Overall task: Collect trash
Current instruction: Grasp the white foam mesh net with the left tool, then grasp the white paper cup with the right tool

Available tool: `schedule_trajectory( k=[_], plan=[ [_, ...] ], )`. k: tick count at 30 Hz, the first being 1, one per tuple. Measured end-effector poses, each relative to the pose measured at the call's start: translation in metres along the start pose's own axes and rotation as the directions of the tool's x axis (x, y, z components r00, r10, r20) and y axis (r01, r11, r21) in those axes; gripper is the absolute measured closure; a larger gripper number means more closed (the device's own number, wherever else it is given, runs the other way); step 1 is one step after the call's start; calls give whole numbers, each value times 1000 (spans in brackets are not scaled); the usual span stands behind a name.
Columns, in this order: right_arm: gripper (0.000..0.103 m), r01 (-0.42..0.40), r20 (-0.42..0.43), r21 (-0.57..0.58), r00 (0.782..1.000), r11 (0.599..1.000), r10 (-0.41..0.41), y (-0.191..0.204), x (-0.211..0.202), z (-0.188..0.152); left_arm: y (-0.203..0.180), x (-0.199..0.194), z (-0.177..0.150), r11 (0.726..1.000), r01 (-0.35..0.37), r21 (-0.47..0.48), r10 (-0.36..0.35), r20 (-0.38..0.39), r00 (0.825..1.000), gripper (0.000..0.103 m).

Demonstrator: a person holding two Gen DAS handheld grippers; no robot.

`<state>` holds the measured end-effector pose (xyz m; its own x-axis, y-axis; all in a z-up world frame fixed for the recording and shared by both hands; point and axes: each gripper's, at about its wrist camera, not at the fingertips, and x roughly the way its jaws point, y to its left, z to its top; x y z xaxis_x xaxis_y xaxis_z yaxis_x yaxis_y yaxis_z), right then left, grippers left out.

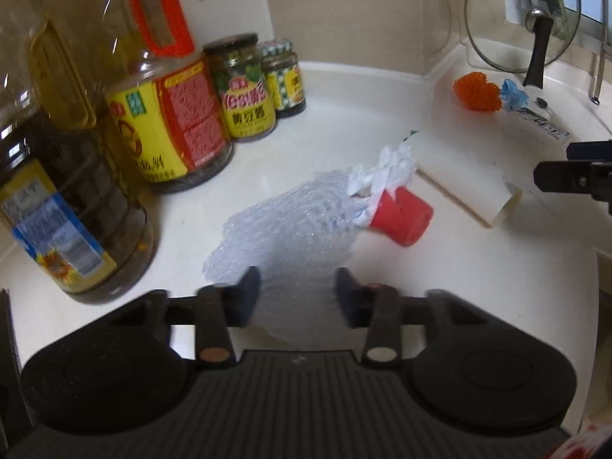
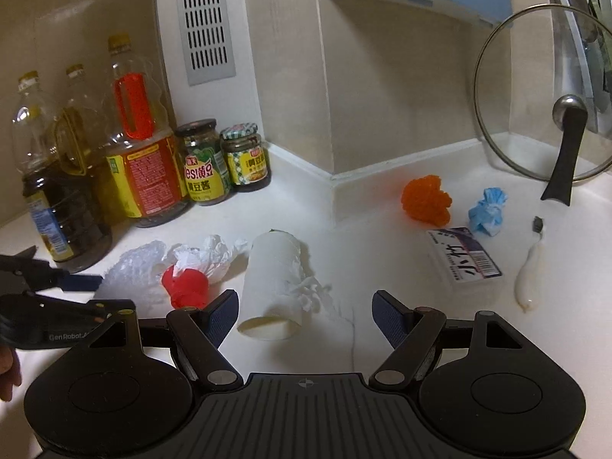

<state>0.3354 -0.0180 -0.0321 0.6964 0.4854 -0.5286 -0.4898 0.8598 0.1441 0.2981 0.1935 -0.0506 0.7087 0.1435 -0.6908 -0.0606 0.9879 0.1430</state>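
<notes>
We bring our left gripper (image 1: 296, 290) down over the near edge of the crumpled bubble wrap (image 1: 283, 222), the piece of trash closest to that hand. Its jaws stand partly closed with the wrap between them, and the blur keeps us from telling whether the pads already press on it. The wrap lies on the white counter (image 1: 344, 88) in front of the oil bottles (image 1: 168, 122) and sauce jars (image 1: 244, 91), touching a wad of white tissue (image 1: 386, 170) and a tipped red cup (image 1: 401, 218). We judge this a low, angled approach so the fingers can pinch the soft sheet off the surface. Our right gripper (image 2: 302, 313) hangs with its jaws wide and empty, pointed at the paper cup (image 2: 273, 283) lying on its side just ahead, probably its next pick. Farther right wait the orange scrubber (image 2: 426, 199), a blue wad (image 2: 487, 210), a small clear box (image 2: 463, 260) and a white toothbrush (image 2: 529, 267), near the glass lid (image 2: 543, 99) leaning on the wall.
</notes>
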Motion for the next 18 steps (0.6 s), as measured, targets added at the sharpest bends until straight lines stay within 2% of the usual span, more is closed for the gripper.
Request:
schedule_trajectory(
  k=[2,5,11,18],
  plan=[
    [26,-1,-8,-1,1000,1000,1,3,6,1,6,-3,-2,1000,7,-29,-7,0,1000,88],
    [26,-5,-14,-15,1000,1000,4,8,14,6,19,-13,-4,996,12,-92,-10,19,1000,90],
    [26,-10,-45,-53,999,999,8,18,39,18,44,-44,-6,967,27,-252,-12,63,998,90],
    [26,7,-127,-114,992,993,-22,29,74,20,52,-71,-15,947,40,-319,-17,74,997,91]
  ],
)
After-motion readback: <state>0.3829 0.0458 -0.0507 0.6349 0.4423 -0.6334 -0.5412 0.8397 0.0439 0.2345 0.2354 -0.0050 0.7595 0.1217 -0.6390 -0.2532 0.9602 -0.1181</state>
